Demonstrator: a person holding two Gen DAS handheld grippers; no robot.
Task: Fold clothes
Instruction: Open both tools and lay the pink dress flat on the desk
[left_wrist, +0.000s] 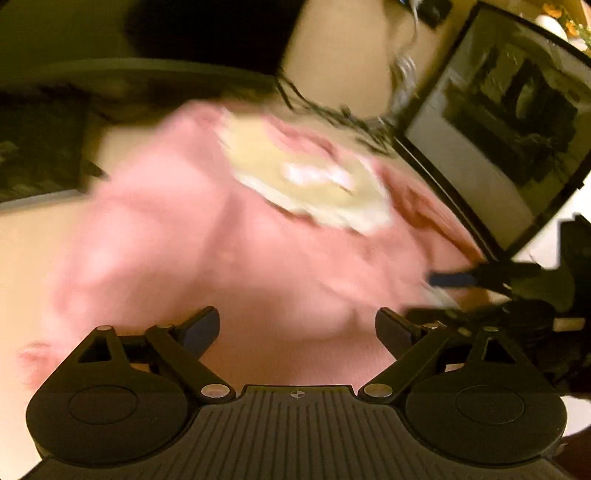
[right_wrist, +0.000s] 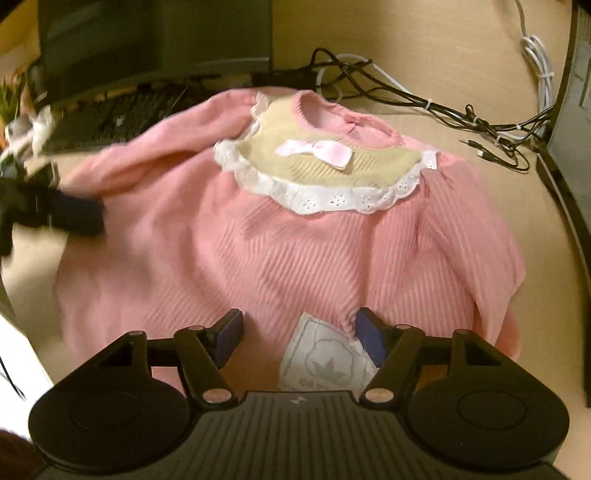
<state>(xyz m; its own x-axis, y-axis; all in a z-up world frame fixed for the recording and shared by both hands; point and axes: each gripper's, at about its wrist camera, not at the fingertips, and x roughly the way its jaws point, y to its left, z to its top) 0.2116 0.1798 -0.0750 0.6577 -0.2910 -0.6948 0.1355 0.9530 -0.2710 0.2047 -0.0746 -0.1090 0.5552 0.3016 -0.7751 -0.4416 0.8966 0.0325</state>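
Closest to us, our right gripper (right_wrist: 297, 341) has its fingers apart over the hem of the pink ribbed sweater (right_wrist: 280, 251), with a white care tag (right_wrist: 325, 360) between them. Our left gripper (left_wrist: 297, 332) is spread wide too, holding nothing. The sweater lies flat on the tan surface (right_wrist: 461, 66), its cream lace-trimmed bib (right_wrist: 314, 166) face up. Further back sit a black keyboard (right_wrist: 118, 118) and tangled cables (right_wrist: 424, 103).

From the left wrist, the pink ribbed knit sweater (left_wrist: 229, 251) is smeared with motion blur, its cream lace-edged bib (left_wrist: 306, 181) unreadable. The other black gripper (right_wrist: 66, 218) is blurred at the right-wrist frame's left edge, grip indiscernible.
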